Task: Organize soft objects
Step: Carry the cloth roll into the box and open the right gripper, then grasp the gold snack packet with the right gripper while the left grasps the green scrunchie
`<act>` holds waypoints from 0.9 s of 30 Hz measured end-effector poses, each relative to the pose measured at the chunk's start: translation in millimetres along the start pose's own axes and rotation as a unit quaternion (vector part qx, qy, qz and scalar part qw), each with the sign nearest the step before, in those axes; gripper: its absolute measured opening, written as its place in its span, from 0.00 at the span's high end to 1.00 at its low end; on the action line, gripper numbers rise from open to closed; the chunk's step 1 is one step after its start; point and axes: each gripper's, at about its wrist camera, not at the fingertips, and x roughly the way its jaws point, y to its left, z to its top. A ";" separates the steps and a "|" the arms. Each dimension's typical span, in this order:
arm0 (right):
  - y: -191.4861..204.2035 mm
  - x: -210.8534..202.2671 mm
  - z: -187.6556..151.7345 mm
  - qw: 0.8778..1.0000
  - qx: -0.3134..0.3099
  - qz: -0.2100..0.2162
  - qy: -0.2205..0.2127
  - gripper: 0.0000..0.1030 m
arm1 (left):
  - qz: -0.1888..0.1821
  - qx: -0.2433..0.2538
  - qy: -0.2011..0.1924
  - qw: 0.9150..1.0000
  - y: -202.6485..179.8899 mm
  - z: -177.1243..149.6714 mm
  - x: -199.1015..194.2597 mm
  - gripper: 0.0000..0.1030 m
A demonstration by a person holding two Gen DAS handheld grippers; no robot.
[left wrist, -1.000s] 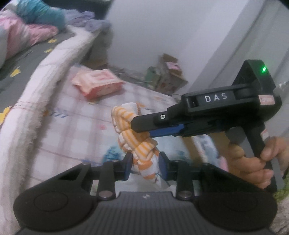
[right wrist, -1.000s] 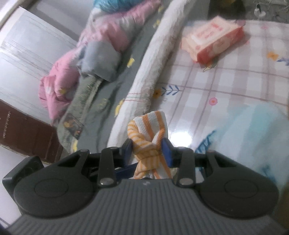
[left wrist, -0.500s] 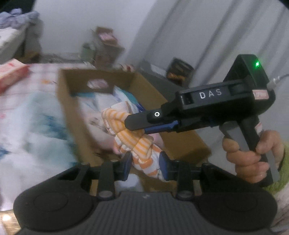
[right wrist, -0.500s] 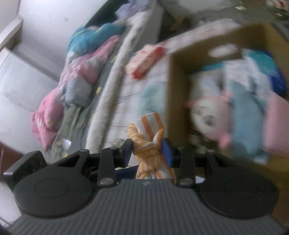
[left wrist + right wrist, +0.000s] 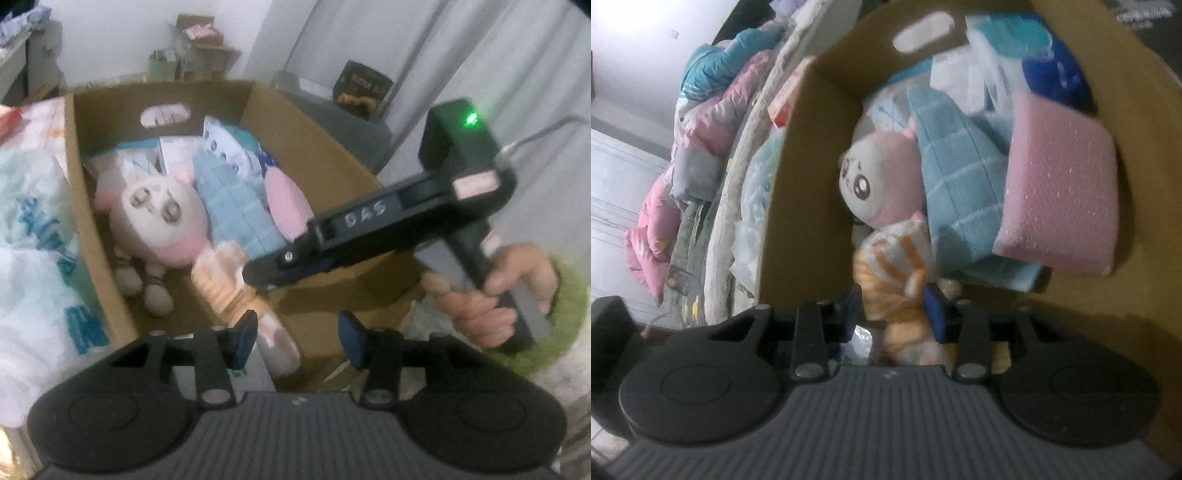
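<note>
A: Where is the knotted orange-and-white striped cloth [image 5: 899, 280]?

B: Over the near edge of the open brown cardboard box [image 5: 317, 162], with its top end leaning in towards the box's contents. The right gripper [image 5: 892, 308] has its blue pads pressed on the cloth from both sides, so it is clamped on it.

A: And the left gripper [image 5: 297, 338]?

B: Its jaws stand wide apart. The cloth's lower end hangs just beside the left-hand pad [image 5: 245, 338]; the other pad is well clear of it. The picture is too blurred there to say whether cloth and pad touch.

A: What lies in the box?

B: A round pink-and-white plush toy with big eyes [image 5: 877, 177] sits against the box's left wall. Beside it, towards the box's middle, is a folded light-blue checked towel [image 5: 956, 192], and a pink rectangular sponge-like cushion [image 5: 1060, 192] rests on that towel near the box's right wall. Plastic-wrapped white and blue packs [image 5: 221, 147] are stacked at the box's far end, below the oval handle cut-out.

A: Anything outside the box?

B: A white plastic bag with blue print [image 5: 37, 266] presses against the box's left wall, and pink and blue bedding [image 5: 701, 122] is heaped beyond that.
</note>
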 end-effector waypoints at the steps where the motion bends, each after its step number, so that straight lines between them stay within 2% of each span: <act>1: -0.3 1.5 -0.4 1.000 0.002 0.002 0.000 0.64 | 0.002 0.002 -0.005 1.000 -0.3 0.8 -4.8 0.51; 8: 6.8 1.2 2.6 1.000 -0.008 0.007 -0.003 0.64 | 0.017 0.001 -0.040 0.999 5.9 2.3 -45.7 0.49; 13: 7.9 -11.3 6.7 1.000 0.013 0.008 -0.026 0.64 | 0.035 -0.003 -0.075 0.997 17.5 -4.0 -85.2 0.34; 16: 21.5 -22.6 2.5 0.999 0.010 0.024 -0.048 0.60 | 0.053 -0.009 -0.103 0.993 29.7 -11.4 -116.2 0.25; 19: 44.6 -33.3 -4.4 0.996 -0.008 0.046 -0.071 0.56 | 0.087 -0.021 -0.133 0.987 45.9 -22.5 -149.3 0.20; 22: 75.0 -38.8 -13.7 0.993 -0.034 0.074 -0.087 0.53 | 0.126 -0.039 -0.157 0.979 65.9 -37.8 -179.4 0.19; 25: 107.7 -32.9 -18.2 0.990 -0.064 0.094 -0.083 0.52 | 0.181 -0.056 -0.173 0.967 84.3 -56.6 -200.6 0.19; 27: 131.0 -21.0 -18.9 0.990 -0.080 0.099 -0.068 0.52 | 0.226 -0.052 -0.166 0.958 92.5 -71.6 -202.7 0.19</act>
